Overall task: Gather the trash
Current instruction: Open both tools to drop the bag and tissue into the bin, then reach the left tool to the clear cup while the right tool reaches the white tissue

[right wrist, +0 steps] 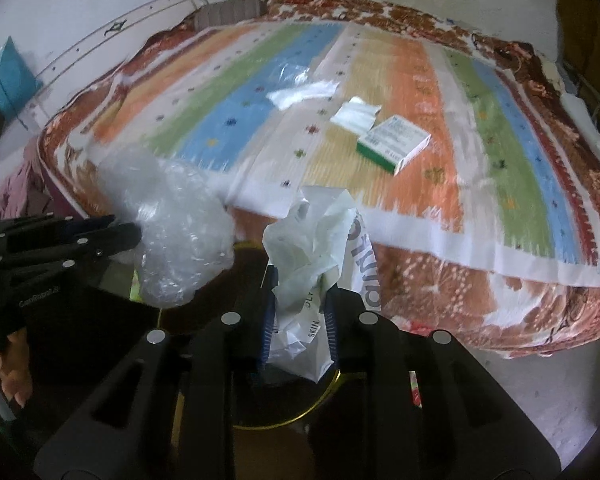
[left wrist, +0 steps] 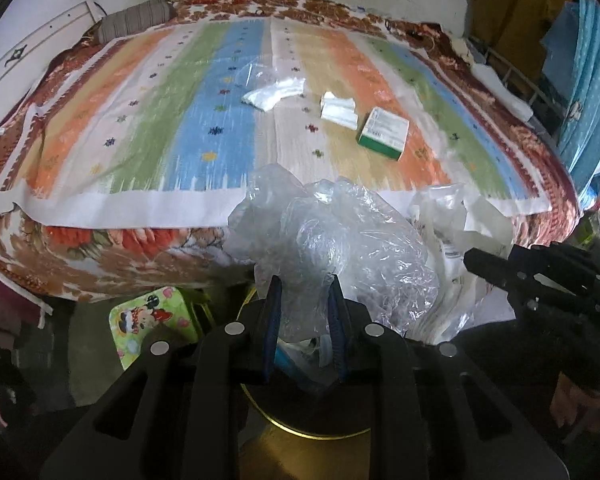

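Above the gold-rimmed bin [left wrist: 320, 434], tongs grip plastic.

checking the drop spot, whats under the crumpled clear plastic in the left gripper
Under the crumpled clear plastic in the left gripper, a dark gold-rimmed bin shows. The plastic and gripper cover most of its inside.

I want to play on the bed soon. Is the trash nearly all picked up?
Not yet. The left tool holds a clear plastic bag and the right tool holds a white printed bag, both above a gold-rimmed bin; neither is dropped in yet. Still on the bed: a green box, a white carton and a plastic wrapper.
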The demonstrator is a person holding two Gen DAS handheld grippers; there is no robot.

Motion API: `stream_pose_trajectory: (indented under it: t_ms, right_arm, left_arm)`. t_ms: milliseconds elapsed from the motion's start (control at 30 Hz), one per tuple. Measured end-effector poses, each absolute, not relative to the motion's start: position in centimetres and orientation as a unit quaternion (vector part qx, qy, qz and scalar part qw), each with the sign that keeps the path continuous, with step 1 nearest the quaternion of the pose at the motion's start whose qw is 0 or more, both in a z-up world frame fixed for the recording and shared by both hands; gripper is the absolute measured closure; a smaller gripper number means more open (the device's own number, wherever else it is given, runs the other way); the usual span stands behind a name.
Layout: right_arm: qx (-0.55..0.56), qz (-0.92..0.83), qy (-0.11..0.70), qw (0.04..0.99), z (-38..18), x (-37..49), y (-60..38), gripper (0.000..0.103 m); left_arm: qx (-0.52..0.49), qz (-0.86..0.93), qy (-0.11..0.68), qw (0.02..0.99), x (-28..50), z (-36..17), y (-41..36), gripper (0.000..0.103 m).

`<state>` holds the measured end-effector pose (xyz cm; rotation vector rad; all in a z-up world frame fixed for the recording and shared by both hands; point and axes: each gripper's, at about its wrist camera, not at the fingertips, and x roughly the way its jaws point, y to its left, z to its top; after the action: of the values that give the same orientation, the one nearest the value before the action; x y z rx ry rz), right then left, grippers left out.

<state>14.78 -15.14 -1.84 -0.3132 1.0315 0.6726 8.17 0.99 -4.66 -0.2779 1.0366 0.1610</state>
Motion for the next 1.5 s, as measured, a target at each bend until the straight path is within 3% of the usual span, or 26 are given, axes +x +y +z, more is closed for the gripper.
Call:
stream_pose_trajectory:
  t_ms: [100,133,200,300,500,567,700,833,1067,1500]
  right_arm:
    - [-0.157,0.313,0.496,0.794,-3.0,14.2,-14.6,0.08]
    - [-0.158,0.312,0.499,0.793,-3.2,14.1,-14.5,0.077]
    - [-0.15,0.311,0.505,0.791,-3.3,14.3,-14.7,0.059]
    - [-0.137,0.322,0.514,0.783,-3.5,14.5,-14.8,0.049]
    - [-0.132,0.32,0.513,0.785,-3.4,14.9,-14.7,0.044]
    - [-0.131,0.322,0.511,0.786,-3.3,15.0,-14.6,0.043]
    - [-0.124,0.318,0.503,0.794,-3.0,15.8,-14.7,0.033]
    - [-0.112,0.336,0.501,0.79,-2.5,16.8,-14.2,0.032]
    - [-0.104,0.331,0.475,0.809,-0.8,19.6,-13.6,0.012]
    - [-0.09,0.317,0.45,0.83,0.5,25.8,-11.2,0.009]
  left_arm:
    - [-0.13,0.084,0.504,0.85,8.2,-5.3,0.6,0.071]
    - [-0.134,0.082,0.51,0.846,8.3,-5.6,0.7,0.059]
    - [-0.144,0.079,0.513,0.842,8.5,-5.8,0.9,0.051]
    - [-0.177,0.079,0.508,0.839,8.6,-5.7,1.9,0.042]
    - [-0.196,0.08,0.494,0.843,8.7,-5.1,2.8,0.034]
    - [-0.19,0.081,0.482,0.852,8.9,-4.6,3.0,0.023]
    - [-0.19,0.095,0.465,0.86,9.6,-3.7,4.0,0.016]
    - [-0.205,0.103,0.44,0.868,10.4,-2.6,5.8,0.006]
    - [-0.203,0.118,0.425,0.874,13.1,-1.6,7.7,0.006]
    - [-0.204,0.121,0.41,0.881,19.0,-0.6,11.4,0.006]
